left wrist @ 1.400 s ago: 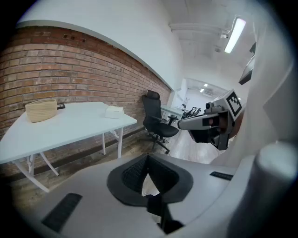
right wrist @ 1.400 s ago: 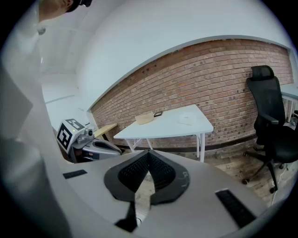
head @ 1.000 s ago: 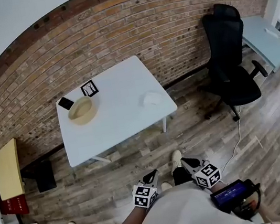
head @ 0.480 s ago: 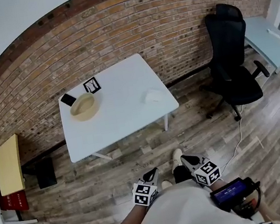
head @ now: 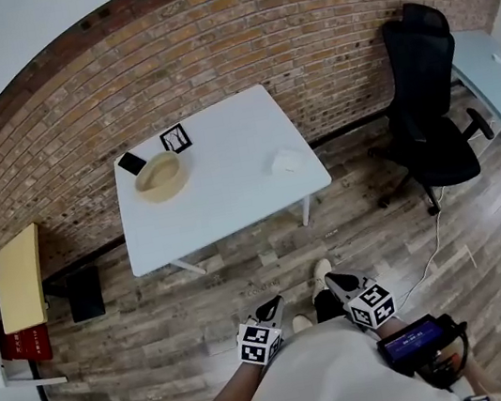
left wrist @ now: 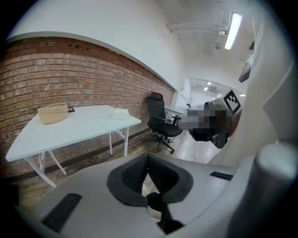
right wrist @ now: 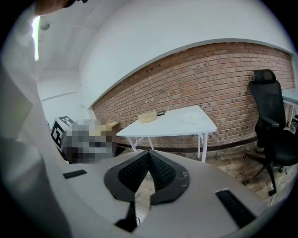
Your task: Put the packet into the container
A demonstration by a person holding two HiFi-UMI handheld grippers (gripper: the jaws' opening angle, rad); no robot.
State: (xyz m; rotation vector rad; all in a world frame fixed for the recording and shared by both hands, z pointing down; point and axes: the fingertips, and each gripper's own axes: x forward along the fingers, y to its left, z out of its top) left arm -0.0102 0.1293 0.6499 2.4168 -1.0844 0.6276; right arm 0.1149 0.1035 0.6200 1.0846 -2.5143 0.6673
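Packet point(head: 287, 160) — tiny, detail unreadable

Open floor point(head: 211, 306) leads to the surface point(head: 231, 198) at twelve o'clock, bare between container point(head: 161, 175) and packet point(head: 287, 160); office chair point(head: 425, 108) stands at two o'clock.

Right gripper point(right wrist: 149, 152) jaws closed tip to tip, nothing between them, pointing toward a white table point(right wrist: 172, 124) set against a brick wall point(right wrist: 209, 74). On the table: tan container point(right wrist: 147, 116) at the far left end with a small dark object point(right wrist: 161, 113) just beside it, white packet point(right wrist: 189, 119) well apart toward the right end. Black office chair point(right wrist: 272, 125) stands right of the table on wood floor point(right wrist: 233, 162); a marker cube point(right wrist: 60, 131) shows at the left edge.
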